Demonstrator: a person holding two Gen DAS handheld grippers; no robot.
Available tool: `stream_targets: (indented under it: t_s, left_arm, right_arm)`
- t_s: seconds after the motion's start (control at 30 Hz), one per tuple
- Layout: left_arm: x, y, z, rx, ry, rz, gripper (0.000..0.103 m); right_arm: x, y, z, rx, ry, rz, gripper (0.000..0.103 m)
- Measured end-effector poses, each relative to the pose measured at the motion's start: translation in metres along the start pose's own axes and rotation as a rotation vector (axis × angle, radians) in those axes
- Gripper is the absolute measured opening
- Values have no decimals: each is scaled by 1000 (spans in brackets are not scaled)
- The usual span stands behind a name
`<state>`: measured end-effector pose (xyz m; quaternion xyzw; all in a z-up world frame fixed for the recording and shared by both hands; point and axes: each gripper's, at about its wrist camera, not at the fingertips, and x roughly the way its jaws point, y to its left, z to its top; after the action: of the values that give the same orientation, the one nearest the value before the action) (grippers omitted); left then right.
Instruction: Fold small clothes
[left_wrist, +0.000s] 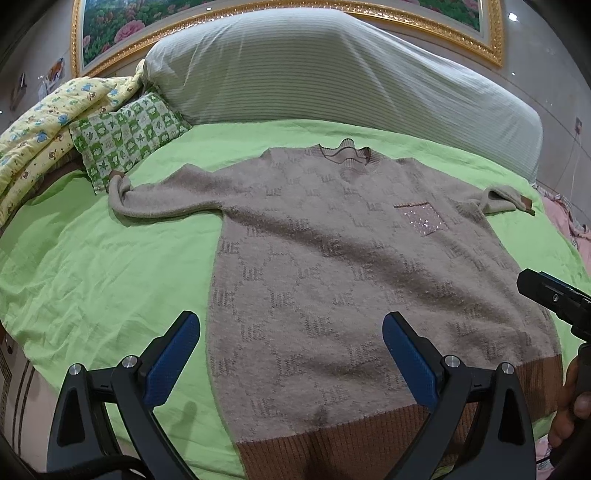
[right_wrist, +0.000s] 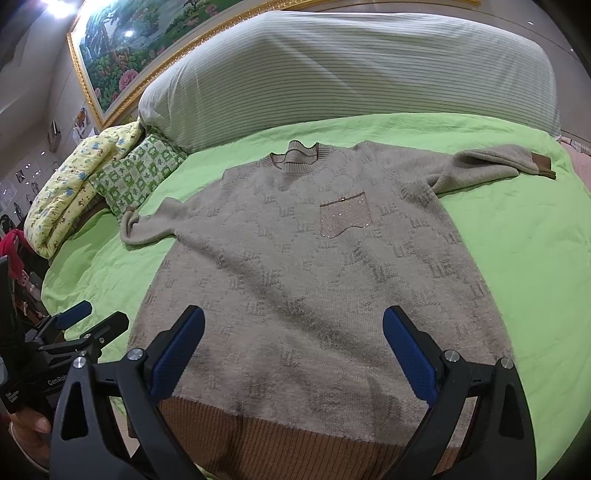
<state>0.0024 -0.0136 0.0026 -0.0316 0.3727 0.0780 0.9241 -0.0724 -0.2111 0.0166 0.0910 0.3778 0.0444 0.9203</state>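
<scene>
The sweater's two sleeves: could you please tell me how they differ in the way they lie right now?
The left sleeve reaches towards the green checked pillow, and its cuff end touches it; the right sleeve lies on bare green sheet. The right sleeve's brown ribbed cuff shows plainly, while the left sleeve's cuff is mostly hidden at its bunched end. Both belong to the same beige sweater, spread outward and lie slightly rumpled.

Sweater (left_wrist: 332, 266) lies flat on the bed sheet (left_wrist: 92, 266), collar toward the bolster (left_wrist: 332, 74), hem nearest the cameras. Sleeves extend left and right. Small pillow (left_wrist: 129, 136) and quilt (left_wrist: 48, 125) sit at the far left; a framed painting (right_wrist: 122, 48) hangs behind the bolster.
</scene>
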Motion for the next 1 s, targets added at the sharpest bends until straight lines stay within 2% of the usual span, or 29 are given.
stream_targets:
  t_s: [1.0]
  left_arm:
    - [21,-4,2,3,54,-9,100]
  right_arm:
    - [13,-12,-4,38,35,4,97]
